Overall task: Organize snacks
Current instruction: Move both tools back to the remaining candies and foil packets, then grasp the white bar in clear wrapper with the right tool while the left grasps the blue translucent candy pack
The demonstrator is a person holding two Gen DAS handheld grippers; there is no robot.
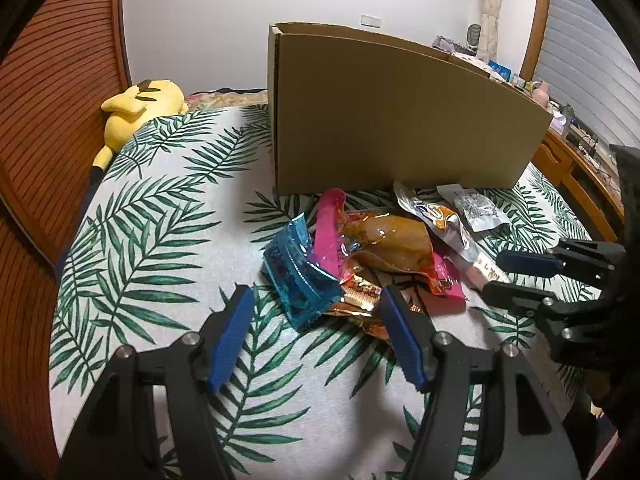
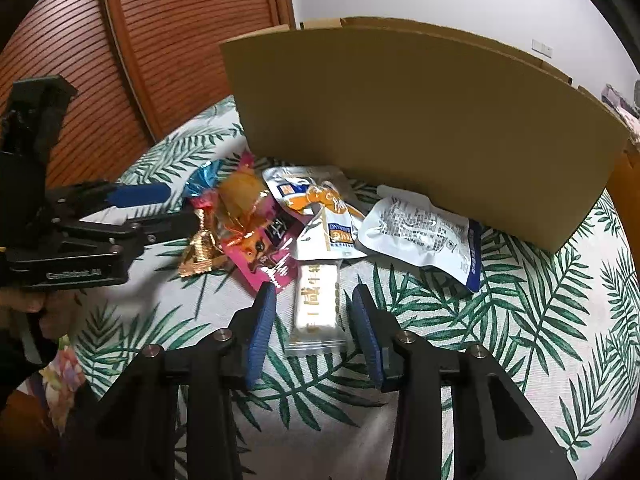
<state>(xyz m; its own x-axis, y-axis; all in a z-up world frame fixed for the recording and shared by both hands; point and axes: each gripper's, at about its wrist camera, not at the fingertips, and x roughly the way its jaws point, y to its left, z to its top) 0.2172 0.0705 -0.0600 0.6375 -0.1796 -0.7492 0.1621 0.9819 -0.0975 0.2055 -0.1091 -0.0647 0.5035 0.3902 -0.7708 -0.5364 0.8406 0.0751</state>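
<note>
A pile of snack packets lies on the leaf-print bedspread point(image 1: 160, 240) before a cardboard box point(image 1: 400, 120). In the left wrist view my left gripper point(image 1: 316, 304) is open, its fingers either side of a blue packet point(image 1: 296, 276) and a gold wrapper point(image 1: 360, 300). A pink packet with an orange snack point(image 1: 384, 240) lies behind. In the right wrist view my right gripper point(image 2: 314, 300) is open around a white bar point(image 2: 318, 304) without gripping it. Silver-orange pouches point(image 2: 320, 208) and a white pouch point(image 2: 424, 232) lie near the box point(image 2: 420, 128).
A yellow plush toy point(image 1: 132, 108) lies at the bed's far left by the slatted wooden headboard point(image 1: 48, 100). A wooden desk with clutter point(image 1: 580, 152) stands to the right of the bed. The box's tall front wall stands directly behind the snacks.
</note>
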